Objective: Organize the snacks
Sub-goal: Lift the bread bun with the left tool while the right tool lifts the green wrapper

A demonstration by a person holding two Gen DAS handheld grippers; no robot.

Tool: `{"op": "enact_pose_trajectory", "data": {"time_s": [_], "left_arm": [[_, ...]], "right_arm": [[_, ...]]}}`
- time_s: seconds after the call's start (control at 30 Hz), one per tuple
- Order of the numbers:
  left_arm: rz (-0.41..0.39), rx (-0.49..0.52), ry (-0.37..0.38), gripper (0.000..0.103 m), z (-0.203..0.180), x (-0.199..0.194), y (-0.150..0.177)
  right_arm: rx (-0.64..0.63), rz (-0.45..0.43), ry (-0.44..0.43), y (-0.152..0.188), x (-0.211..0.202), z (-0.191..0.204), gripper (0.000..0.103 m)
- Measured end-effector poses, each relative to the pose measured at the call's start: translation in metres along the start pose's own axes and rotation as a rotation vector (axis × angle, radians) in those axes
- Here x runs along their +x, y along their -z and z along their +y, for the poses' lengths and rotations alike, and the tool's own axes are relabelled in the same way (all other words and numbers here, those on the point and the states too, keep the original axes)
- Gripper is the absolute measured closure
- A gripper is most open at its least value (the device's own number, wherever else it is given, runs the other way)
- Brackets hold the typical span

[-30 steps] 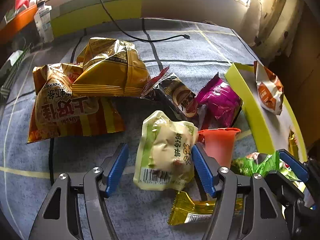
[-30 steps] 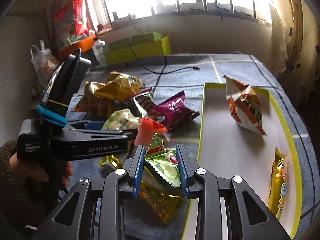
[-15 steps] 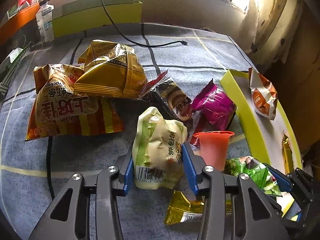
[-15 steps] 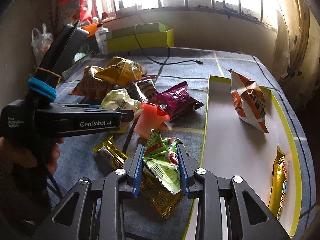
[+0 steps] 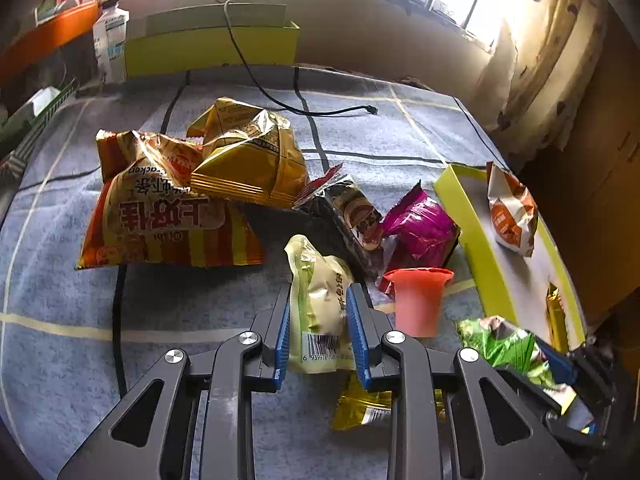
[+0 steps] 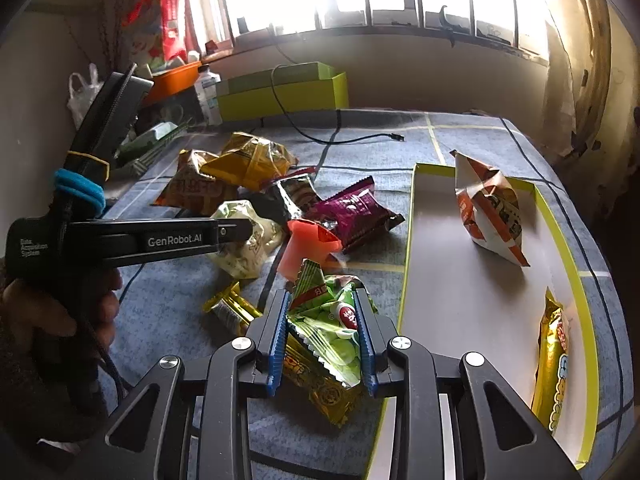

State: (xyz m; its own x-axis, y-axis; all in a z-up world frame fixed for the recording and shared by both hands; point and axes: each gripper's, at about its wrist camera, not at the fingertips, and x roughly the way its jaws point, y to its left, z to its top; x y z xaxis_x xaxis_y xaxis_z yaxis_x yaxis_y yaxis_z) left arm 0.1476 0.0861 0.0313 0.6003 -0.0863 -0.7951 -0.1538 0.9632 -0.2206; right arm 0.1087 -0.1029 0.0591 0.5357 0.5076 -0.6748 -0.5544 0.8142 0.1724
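My left gripper (image 5: 318, 300) is shut on a pale green snack pouch (image 5: 320, 304) with a barcode, lifted off the grey cloth; the pouch also shows in the right wrist view (image 6: 244, 240). My right gripper (image 6: 322, 308) is shut on a green snack packet (image 6: 328, 320), held just left of the yellow-rimmed tray (image 6: 408, 240). The tray holds an orange-white bag (image 6: 490, 216) and a gold bar (image 6: 554, 360). The green packet also shows in the left wrist view (image 5: 504, 346).
Loose on the cloth: a big orange cracker bag (image 5: 160, 216), a yellow bag (image 5: 248, 156), a dark packet (image 5: 352, 208), a magenta packet (image 5: 420, 228), an orange-red cup (image 5: 418, 300), gold bars (image 5: 360, 408). A black cable (image 5: 280, 100) and a yellow-green box (image 5: 208, 48) lie behind.
My left gripper closed from wide open onto the pale green pouch and raised it. My right gripper kept its hold on the green packet and rose slightly.
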Motion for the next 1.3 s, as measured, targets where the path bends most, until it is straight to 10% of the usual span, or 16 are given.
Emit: {"op": "enact_pose_trajectory", "data": {"time_s": [0.5, 1.3], "left_arm": [[0.038, 0.052, -0.053, 0.054, -0.017, 0.027, 0.001], [-0.071, 0.038, -0.014, 0.080, -0.016, -0.021, 0.001]], "right_arm": [[0.020, 0.000, -0.013, 0.000, 0.001, -0.004, 0.075], [0.027, -0.095, -0.017, -0.008, -0.030, -0.003, 0.075]]}}
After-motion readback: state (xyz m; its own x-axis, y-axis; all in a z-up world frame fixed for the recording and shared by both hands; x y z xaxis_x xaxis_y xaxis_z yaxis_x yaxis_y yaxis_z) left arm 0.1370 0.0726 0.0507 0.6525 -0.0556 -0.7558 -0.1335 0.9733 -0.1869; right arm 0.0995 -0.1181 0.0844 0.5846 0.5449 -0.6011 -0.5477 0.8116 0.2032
